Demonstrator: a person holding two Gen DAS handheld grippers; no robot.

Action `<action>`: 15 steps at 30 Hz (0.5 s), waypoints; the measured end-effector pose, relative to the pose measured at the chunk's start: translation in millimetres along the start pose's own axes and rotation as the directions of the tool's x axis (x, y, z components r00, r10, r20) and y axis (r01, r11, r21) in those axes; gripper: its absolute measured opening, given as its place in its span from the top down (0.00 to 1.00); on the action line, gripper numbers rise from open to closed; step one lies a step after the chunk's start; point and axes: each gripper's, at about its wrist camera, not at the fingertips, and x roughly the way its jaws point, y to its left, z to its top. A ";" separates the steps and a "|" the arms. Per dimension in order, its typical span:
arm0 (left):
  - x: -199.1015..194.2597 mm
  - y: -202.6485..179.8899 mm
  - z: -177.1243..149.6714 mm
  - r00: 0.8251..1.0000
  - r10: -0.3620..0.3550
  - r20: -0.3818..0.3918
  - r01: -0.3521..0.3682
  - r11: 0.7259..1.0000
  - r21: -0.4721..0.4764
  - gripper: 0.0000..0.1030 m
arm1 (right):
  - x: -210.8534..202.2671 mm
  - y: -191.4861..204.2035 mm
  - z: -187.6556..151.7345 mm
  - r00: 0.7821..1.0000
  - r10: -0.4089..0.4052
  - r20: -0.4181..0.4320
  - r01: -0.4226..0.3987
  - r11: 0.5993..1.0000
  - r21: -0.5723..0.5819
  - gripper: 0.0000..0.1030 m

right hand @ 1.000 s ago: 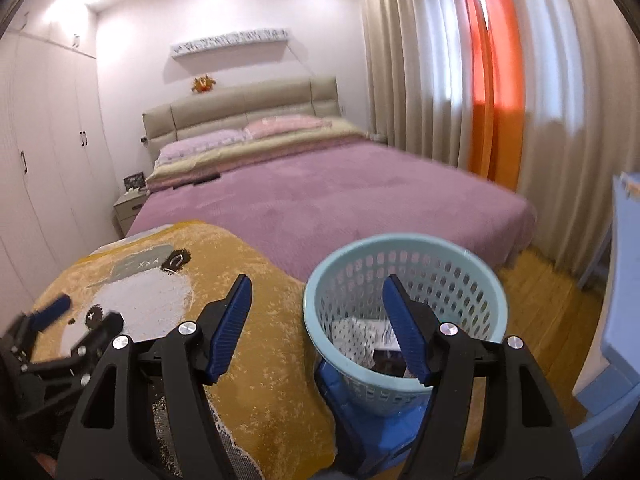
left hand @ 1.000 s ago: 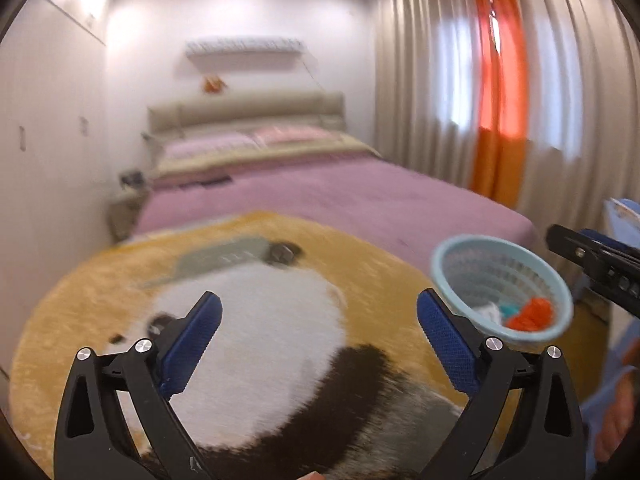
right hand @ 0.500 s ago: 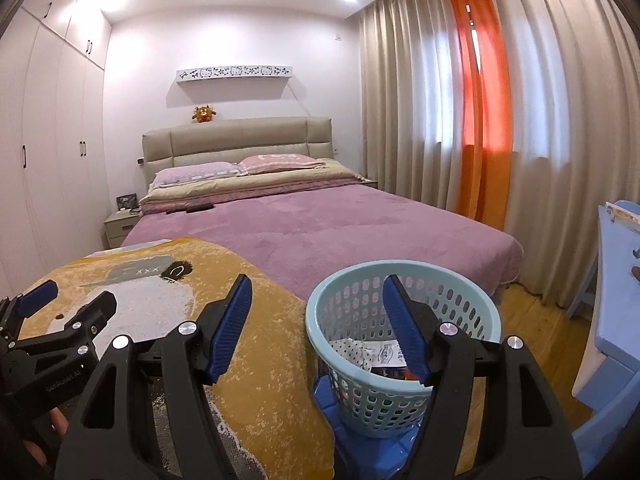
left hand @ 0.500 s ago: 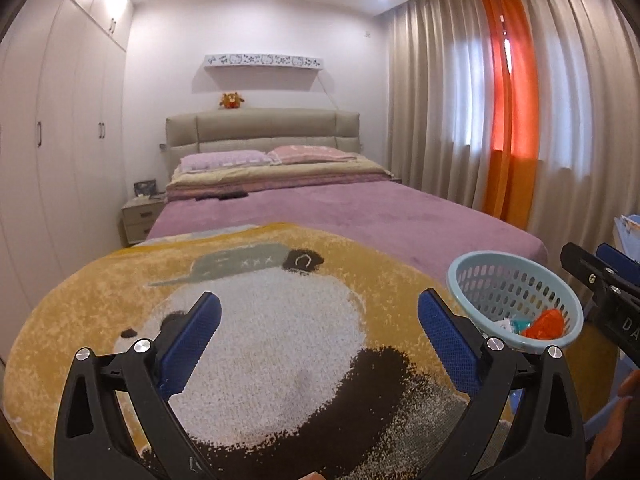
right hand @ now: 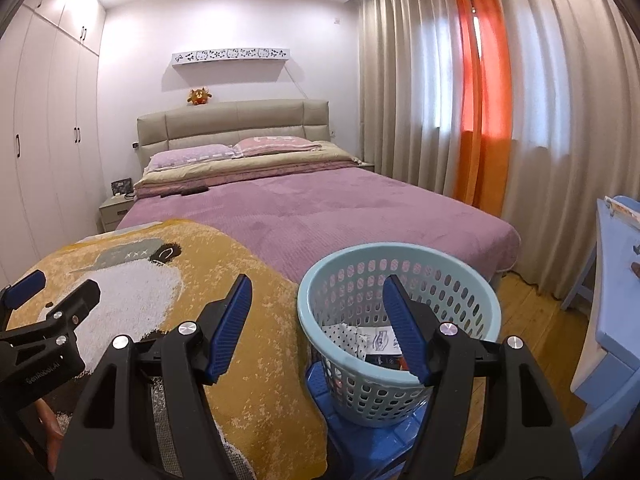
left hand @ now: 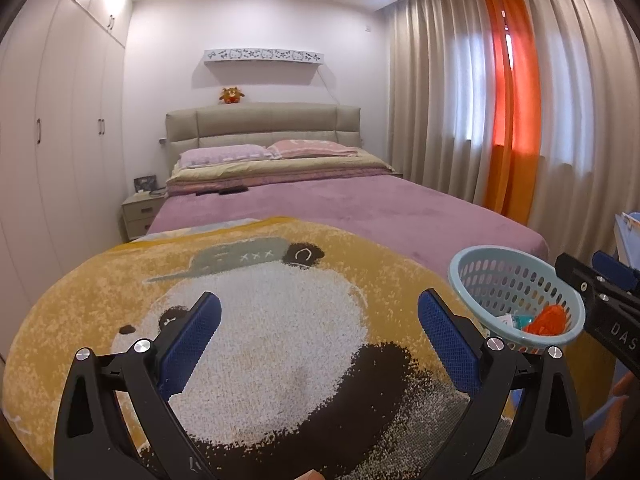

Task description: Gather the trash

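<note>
In the left wrist view, the left claw (left hand: 319,322) is spread wide and there is nothing between its blue pads. It hangs over a round fluffy rug with a panda face on yellow (left hand: 280,320). No trash shows on the rug here. To the right stands the round light blue plastic basket with holes (left hand: 516,284). Inside it lie an orange crumpled thing (left hand: 548,318) and some small white and teal bits (left hand: 516,318). The black tip of the right claw pokes in just beside the basket, at the edge of the picture. Behind the rug is the big bed with a purple cover (left hand: 340,208)

In the right wrist view, the right claw (right hand: 317,320) is also spread, and it pinches nothing. The near edge of the basket (right hand: 344,360) shows between its two pads, but the pads do not touch it. In the basket lie white papers with dots and print (right hand: 360,336). The basket sits on something blue (right hand: 320,384), right next to the rug. The left claw shows at the left edge, over the panda

It looks like the trash is mostly in the basket, and both claws are free. To do this step well, look slowly over the rug, the wooden floor (right hand: 532,320) and the bed for any bit left. Keep the claw wide until a piece sits right between the pads, then squeeze softly. Lift it high over the rim before letting go, so the light basket does not tip
</note>
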 end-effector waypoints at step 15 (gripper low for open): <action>-1.6 -0.9 -0.2 1.000 -0.001 -0.007 0.001 1.000 0.000 0.07 | -3.5 -0.1 -0.6 1.000 0.005 0.005 -0.005 1.000 0.013 0.38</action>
